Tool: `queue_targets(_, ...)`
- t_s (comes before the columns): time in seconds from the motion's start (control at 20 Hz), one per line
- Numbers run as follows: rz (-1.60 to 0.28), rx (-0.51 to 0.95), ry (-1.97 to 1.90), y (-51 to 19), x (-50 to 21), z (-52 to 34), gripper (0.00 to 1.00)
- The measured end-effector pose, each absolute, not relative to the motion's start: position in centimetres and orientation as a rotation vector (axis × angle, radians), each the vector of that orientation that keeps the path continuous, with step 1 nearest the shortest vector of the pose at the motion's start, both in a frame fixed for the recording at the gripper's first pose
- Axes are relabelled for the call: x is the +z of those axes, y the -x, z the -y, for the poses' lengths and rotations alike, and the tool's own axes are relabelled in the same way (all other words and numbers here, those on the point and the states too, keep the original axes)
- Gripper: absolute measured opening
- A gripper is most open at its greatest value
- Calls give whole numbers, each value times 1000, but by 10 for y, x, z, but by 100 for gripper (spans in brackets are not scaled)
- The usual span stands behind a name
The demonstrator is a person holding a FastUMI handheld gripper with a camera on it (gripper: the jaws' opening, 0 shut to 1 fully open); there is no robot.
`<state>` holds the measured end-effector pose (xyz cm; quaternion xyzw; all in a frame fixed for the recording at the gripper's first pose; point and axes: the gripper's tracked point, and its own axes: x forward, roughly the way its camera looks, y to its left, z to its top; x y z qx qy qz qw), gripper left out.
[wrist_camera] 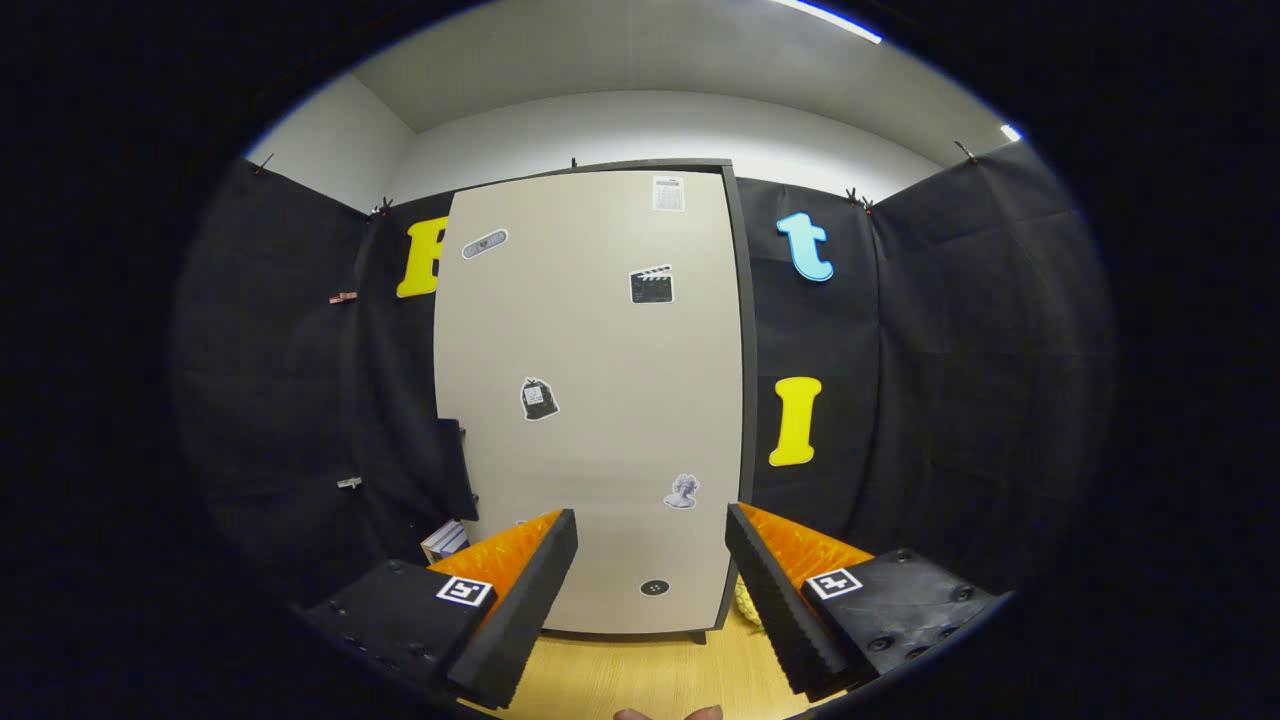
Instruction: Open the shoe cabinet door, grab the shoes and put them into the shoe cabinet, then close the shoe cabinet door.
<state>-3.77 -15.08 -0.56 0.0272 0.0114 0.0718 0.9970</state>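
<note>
A yellowish thing (745, 603) beside the right finger is mostly hidden, and what it is cannot be told; a small object (446, 539) behind the left finger is likewise cut off. The tongs (650, 585) are held wide apart and empty, levelled at the shoe cabinet door (595, 400), seen just beyond them above the wooden floor (640, 675)

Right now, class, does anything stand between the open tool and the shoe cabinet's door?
Nothing visible does. The open tool faces the tall beige shoe cabinet door, shut, across bare light wooden floor.
</note>
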Motion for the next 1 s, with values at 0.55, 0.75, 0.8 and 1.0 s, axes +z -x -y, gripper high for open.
queue_targets(0.55, -13, 139, -54, 37, -4, 151, 98)
queue_targets(0.75, -10, 131, -50, 38, -4, 153, 98)
queue_targets(0.8, -9, 129, -51, 38, -3, 153, 98)
queue_targets(1.0, -5, 118, -63, 38, -2, 154, 98)
